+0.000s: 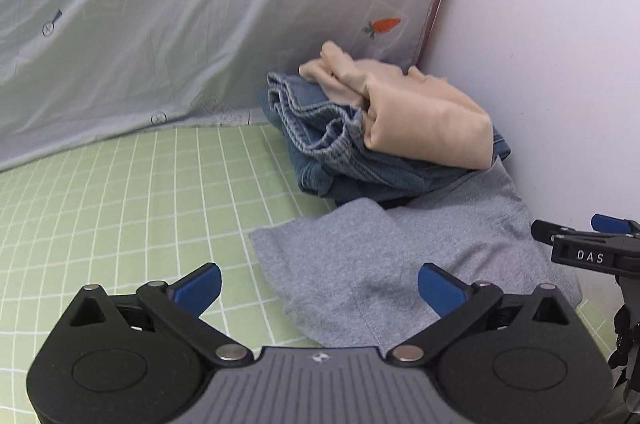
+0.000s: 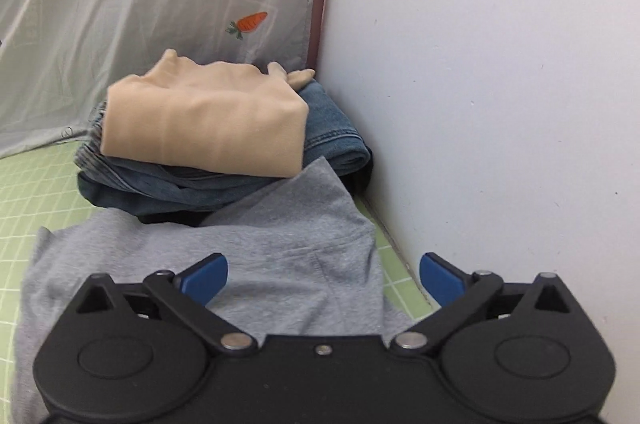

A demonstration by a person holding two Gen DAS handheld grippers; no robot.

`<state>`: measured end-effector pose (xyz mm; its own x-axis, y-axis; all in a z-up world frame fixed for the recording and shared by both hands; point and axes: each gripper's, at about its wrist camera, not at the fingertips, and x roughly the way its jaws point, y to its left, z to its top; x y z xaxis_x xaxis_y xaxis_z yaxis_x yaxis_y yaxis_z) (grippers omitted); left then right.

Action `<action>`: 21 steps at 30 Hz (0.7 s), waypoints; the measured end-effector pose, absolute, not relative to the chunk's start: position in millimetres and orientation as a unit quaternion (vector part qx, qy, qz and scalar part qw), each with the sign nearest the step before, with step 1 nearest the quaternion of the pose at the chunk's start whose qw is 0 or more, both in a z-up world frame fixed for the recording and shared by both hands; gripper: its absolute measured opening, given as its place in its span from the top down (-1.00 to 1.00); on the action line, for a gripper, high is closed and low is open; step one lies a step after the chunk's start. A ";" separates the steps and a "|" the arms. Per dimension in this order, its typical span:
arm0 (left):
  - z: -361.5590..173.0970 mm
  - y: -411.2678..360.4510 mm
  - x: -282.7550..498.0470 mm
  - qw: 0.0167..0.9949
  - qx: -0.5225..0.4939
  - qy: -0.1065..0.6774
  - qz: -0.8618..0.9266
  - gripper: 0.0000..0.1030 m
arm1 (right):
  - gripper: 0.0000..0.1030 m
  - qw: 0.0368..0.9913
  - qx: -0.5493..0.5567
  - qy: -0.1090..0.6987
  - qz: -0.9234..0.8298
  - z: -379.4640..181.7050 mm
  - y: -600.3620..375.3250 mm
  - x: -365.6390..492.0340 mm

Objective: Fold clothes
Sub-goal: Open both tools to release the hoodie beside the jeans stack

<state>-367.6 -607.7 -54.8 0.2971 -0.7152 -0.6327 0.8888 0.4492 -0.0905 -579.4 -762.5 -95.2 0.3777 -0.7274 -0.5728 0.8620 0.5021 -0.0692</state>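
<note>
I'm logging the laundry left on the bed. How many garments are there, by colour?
Grey garment, lying flat: 1
Blue denim garment, folded: 1
Beige garment, folded on the denim: 1
Total: 3

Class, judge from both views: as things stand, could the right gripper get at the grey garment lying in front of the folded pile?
Probably yes. The right gripper is open, right over the grey garment, with nothing between them. The folded jeans and beige garment sit behind it, and the white wall stands off to the side.
</note>
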 end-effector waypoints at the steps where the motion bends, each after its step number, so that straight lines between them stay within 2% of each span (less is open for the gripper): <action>1: -43.9 -600.0 -369.2 0.792 0.136 0.292 -0.519 -1.00 | -1.00 0.821 0.124 0.272 -0.487 -89.7 -751.8 -575.5; 6: -2.6 -549.2 -376.7 0.791 0.086 0.248 -0.553 -1.00 | -1.00 0.819 0.116 0.246 -0.506 -64.8 -679.1 -566.3; 11: 8.0 -486.7 -388.1 0.795 0.085 0.195 -0.568 -1.00 | -1.00 0.815 0.135 0.244 -0.508 -52.8 -607.0 -566.7; 14: 7.0 -462.4 -393.3 0.784 0.133 0.196 -0.574 -1.00 | -1.00 0.809 0.135 0.251 -0.515 -51.3 -569.9 -563.1; 21: -7.7 -412.9 -386.0 0.743 0.152 0.244 -0.604 -1.00 | -1.00 0.797 0.158 0.260 -0.522 -58.0 -503.2 -560.4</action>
